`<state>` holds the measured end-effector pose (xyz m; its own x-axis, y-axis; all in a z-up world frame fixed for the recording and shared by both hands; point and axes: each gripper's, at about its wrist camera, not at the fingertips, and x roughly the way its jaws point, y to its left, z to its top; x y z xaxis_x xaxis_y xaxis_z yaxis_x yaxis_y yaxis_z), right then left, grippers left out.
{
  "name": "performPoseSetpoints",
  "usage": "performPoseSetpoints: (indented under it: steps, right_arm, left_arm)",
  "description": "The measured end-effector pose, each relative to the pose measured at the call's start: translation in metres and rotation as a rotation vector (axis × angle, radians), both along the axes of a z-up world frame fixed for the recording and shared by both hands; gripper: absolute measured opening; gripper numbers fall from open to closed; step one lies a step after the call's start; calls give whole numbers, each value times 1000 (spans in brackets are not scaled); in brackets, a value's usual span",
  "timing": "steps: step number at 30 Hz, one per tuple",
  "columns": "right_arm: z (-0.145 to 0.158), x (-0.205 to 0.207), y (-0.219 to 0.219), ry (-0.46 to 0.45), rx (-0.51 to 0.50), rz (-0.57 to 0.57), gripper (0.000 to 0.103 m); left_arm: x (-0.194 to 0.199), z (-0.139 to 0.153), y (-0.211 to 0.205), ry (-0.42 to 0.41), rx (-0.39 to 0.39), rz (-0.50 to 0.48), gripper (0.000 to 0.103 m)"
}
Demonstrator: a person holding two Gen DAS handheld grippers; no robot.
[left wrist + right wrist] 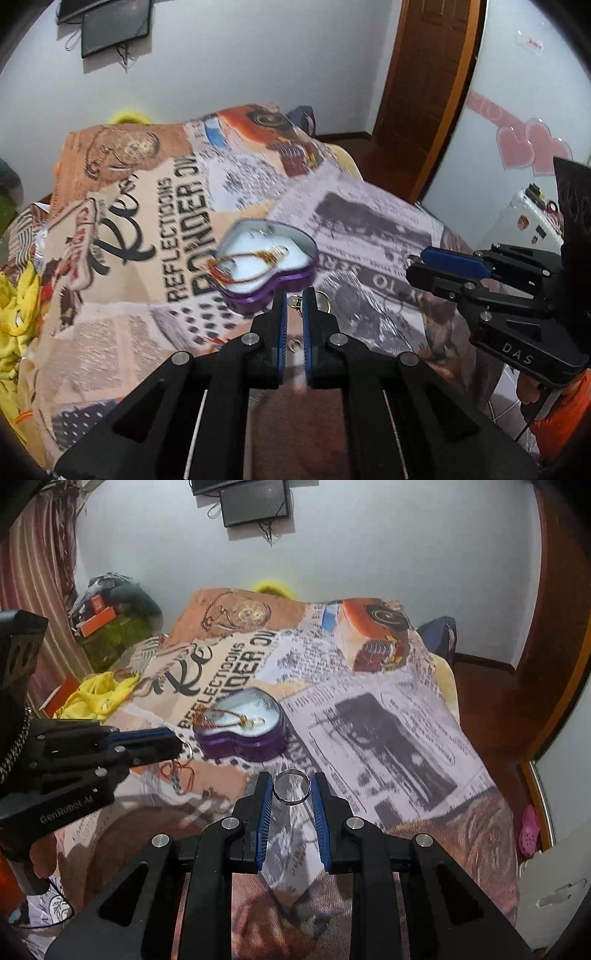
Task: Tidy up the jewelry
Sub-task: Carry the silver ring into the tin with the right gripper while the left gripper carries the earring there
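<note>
The right tongs (291,788) are clamped on a silver ring (291,786), pinching it across its width so the band stands up between the two blue pads. It looks a hard, smooth, very light thing, likely to twist or pop out if the squeeze slackens, so holding it across the band at opposite sides seems the sound way. The left tongs (294,301) are drawn nearly together on something small and pale with a little gold loop (324,295) beside it, perhaps an earring (295,302); too blurred for me to be sure, or to say that it is truly gripped. Just beyond both tools sits a purple heart-shaped box (243,734), open on the bed, with a thin red-and-gold chain (218,716) lying on its white lining. That chain is limp and would tangle easily. Another bit of red cord (177,771) lies loose on the printed blanket (388,716), near the box.
</note>
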<state>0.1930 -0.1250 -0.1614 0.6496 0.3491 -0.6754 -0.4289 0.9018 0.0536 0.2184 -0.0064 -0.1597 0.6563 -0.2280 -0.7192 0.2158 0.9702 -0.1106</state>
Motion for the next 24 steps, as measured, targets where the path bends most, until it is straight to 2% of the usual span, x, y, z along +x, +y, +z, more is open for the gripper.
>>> performPoseSetpoints:
  steps: [11,24]
  right_arm:
    - [16,15,17,-49,17,21,20]
    - [18,43,38,-57,40,47,20]
  left_arm:
    - [10,21,26,-63,-7,51,6]
    - [40,10,38,-51,-11,58,6]
